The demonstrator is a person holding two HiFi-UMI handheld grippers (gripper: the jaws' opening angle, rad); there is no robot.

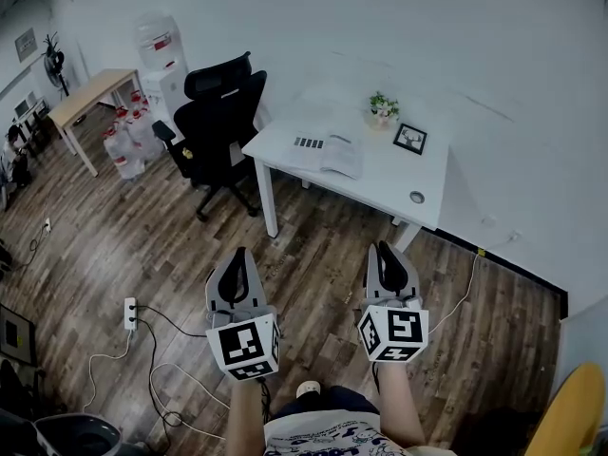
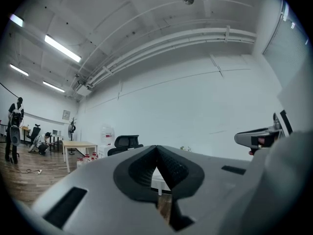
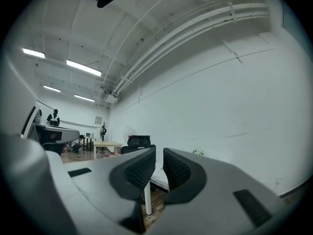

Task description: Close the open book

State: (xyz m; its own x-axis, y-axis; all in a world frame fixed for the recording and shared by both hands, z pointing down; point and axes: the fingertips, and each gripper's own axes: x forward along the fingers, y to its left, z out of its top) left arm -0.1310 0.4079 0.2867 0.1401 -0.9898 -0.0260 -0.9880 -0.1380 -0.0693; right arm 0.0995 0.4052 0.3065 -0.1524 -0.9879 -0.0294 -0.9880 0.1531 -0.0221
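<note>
The open book [image 1: 332,153] lies flat, pages up, on a white table [image 1: 380,186] by the far wall. Both grippers are held level over the wooden floor, well short of the table and pointing toward it. My left gripper [image 1: 239,253] is shut with its tips meeting [image 2: 156,148] and nothing in it. My right gripper [image 1: 384,247] is also shut and empty, with only a thin slit between its pads [image 3: 159,153]. In the right gripper view the table edge [image 3: 157,176] shows just beyond the jaws; the book is not visible there.
On the table stand a small potted plant [image 1: 383,107], a framed picture [image 1: 410,139] and a dark keypad [image 1: 309,142]. A black office chair [image 1: 218,112] stands left of the table, with water bottles [image 1: 128,133] and a dispenser [image 1: 161,60] beyond. A power strip [image 1: 129,312] with cables lies on the floor.
</note>
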